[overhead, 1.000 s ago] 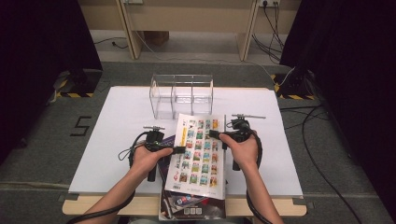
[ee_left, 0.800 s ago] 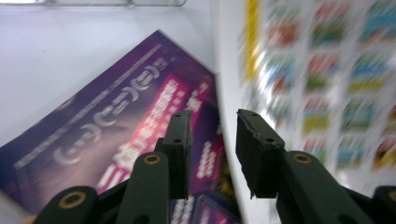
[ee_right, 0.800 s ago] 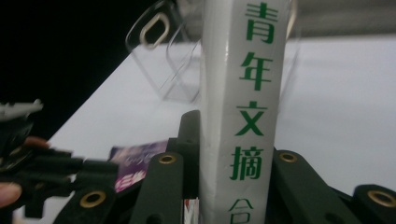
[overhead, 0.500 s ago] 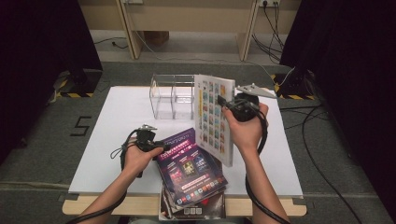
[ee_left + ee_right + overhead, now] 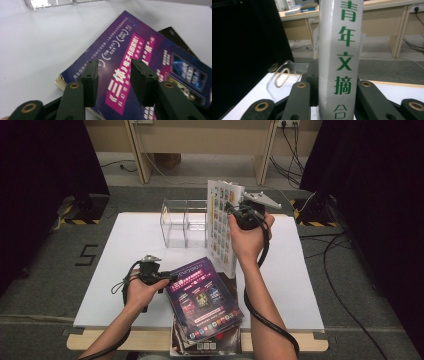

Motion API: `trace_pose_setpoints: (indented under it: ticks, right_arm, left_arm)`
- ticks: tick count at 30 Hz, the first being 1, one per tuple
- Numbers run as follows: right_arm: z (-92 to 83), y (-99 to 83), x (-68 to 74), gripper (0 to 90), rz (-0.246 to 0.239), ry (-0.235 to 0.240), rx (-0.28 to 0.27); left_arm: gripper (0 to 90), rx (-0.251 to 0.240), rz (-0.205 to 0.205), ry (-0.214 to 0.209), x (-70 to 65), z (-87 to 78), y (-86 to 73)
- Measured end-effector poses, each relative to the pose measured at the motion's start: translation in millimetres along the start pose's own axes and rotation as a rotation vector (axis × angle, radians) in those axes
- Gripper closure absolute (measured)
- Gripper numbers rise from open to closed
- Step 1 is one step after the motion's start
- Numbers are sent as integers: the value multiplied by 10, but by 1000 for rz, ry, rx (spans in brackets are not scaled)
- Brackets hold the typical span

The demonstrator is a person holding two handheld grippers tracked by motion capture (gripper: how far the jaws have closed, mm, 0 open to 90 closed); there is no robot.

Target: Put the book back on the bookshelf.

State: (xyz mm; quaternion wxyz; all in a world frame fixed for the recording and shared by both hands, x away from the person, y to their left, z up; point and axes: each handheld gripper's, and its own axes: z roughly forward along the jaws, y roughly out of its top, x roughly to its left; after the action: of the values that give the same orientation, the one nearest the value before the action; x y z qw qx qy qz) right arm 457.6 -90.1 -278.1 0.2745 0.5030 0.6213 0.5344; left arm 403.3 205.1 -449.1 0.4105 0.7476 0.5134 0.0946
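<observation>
My right gripper (image 5: pixel 232 212) is shut on the spine of a white book (image 5: pixel 223 222) with small colour pictures on its cover. It holds the book upright above the table, right of the clear box (image 5: pixel 182 222). In the right gripper view the spine (image 5: pixel 340 57), with green characters, stands between the jaws of that gripper (image 5: pixel 335 71). My left gripper (image 5: pixel 166 281) sits at the left edge of a purple book (image 5: pixel 202 297) that tops a stack. Its jaws have just been opening and stand apart over the purple cover (image 5: pixel 140 47), and the left gripper (image 5: pixel 113 68) pinches nothing.
The white table (image 5: pixel 125 245) carries the clear two-bay box at the back middle. Darker books (image 5: pixel 205 346) lie under the purple one and hang over the front edge. A black book corner (image 5: pixel 175 37) shows beneath it. Cables trail off to the right.
The white book lay flat on the stack with both grippers at its sides. The right gripper has lifted it upright and back; the left gripper let go, baring the purple book.
</observation>
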Motion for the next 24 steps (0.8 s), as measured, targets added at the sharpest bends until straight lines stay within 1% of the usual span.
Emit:
trace_pose_setpoints:
  ticks: [1,2,4,6,8,9,10,11,12,14,16,17,18,19,21,22,24]
  right_arm:
    - [-31,-14,35,744,-1,21,7]
    - [-31,-14,35,744,-1,21,7]
    - [-27,-18,52,744,9,36,21]
    - [2,-23,39,744,12,30,23]
    - [42,-30,13,744,24,32,20]
    - [81,-29,-5,744,32,22,22]
    - [81,-29,-5,744,32,22,22]
    - [98,-28,-8,744,28,15,20]
    - [132,-27,-5,743,14,0,17]
    - [178,-15,-10,744,17,-15,16]
    - [216,1,-31,744,14,-41,9]
    - [235,9,-42,744,14,-54,5]
    - [255,19,-53,744,21,-58,4]
    - [296,36,-77,743,27,-71,2]
    - [316,40,-81,743,35,-75,0]
    - [339,44,-84,743,37,-76,0]
    - [391,49,-70,743,36,-76,-2]
  left_arm:
    - [577,-8,1,0,4,-32,-18]
    - [577,-14,0,2,9,-51,-30]
    - [577,-20,-6,3,24,-86,-55]
    - [577,-26,-12,2,30,-109,-75]
    - [577,-34,-18,1,41,-140,-119]
    - [578,-33,-16,2,47,-152,-140]
    - [578,-34,-19,3,50,-160,-156]
    - [578,-36,-20,5,55,-175,-185]
    - [579,-41,-21,3,59,-185,-201]
    - [578,-47,-24,4,61,-212,-231]
    - [578,-55,-23,3,68,-239,-257]
    - [578,-63,-35,-2,69,-247,-274]
    - [577,-64,-40,-4,72,-255,-286]
    - [577,-65,-40,-7,80,-264,-305]
    - [577,-70,-52,-5,90,-262,-336]
    - [577,-65,-50,-7,95,-263,-345]
    - [576,-70,-56,-6,104,-274,-358]
